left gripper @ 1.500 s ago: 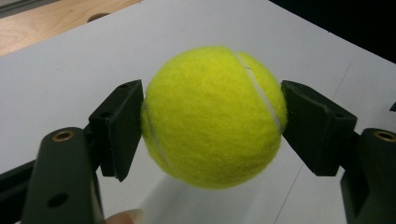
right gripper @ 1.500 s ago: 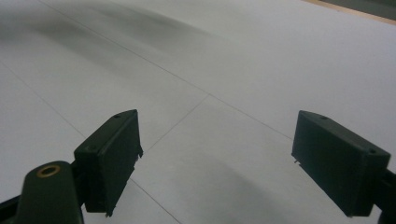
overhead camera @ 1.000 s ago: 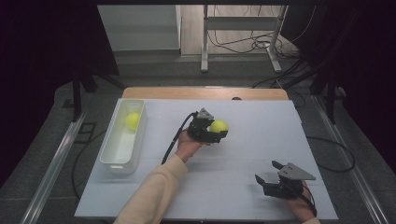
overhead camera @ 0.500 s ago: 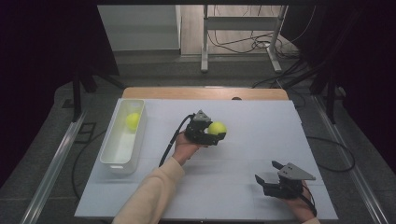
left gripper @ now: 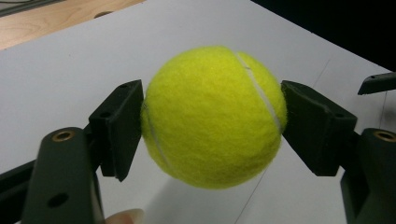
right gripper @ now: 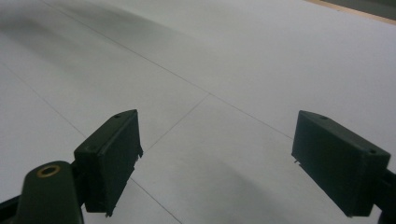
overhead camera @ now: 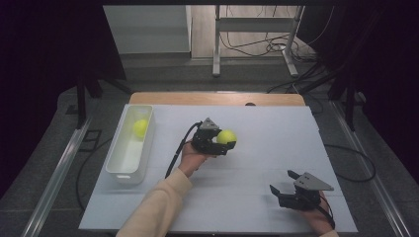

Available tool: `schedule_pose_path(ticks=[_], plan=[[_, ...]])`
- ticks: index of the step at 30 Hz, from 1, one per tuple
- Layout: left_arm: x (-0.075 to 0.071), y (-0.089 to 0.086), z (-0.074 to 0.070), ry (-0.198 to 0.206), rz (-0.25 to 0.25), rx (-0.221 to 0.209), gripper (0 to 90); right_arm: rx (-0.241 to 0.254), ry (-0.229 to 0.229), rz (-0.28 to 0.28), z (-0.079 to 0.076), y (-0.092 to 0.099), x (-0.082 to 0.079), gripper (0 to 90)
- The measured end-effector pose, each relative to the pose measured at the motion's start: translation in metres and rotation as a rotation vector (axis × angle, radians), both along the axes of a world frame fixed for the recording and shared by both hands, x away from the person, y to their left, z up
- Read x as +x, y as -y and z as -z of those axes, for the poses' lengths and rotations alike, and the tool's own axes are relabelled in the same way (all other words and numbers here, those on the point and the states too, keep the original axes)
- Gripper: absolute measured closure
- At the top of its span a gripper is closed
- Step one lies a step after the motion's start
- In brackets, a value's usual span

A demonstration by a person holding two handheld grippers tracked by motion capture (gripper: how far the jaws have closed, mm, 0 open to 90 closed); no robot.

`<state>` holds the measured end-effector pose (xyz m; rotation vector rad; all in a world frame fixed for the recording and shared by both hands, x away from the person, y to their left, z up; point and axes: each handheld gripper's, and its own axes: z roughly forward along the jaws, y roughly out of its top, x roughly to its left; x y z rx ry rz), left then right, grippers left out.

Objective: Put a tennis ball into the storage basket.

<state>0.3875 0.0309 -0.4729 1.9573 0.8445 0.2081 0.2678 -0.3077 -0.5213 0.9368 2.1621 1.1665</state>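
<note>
The tennis ball (left gripper: 214,116) is fuzzy yellow felt with a smooth pale seam curving across it. The left gripper (left gripper: 212,121) has matt black plastic pads with small brass-coloured rivets set in its arms; the right gripper (right gripper: 217,163) looks the same, matt and slightly scuffed at the edges. The table (overhead camera: 276,148) is covered in smooth matt white sheeting with thin joint lines, over bare pale wood at the far edge. The bin (overhead camera: 118,165) is glossy white plastic. The sleeve (overhead camera: 153,210) is soft knit cloth.
</note>
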Motion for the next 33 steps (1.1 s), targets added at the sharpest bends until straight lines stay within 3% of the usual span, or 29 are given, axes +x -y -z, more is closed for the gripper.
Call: schedule_pose_path(ticks=[33], plan=[[-0.018,-0.016,-0.001,0.008,0.004,-0.011,25.8,0.004,0.004,0.002,0.000,0.000,0.000,16.2]])
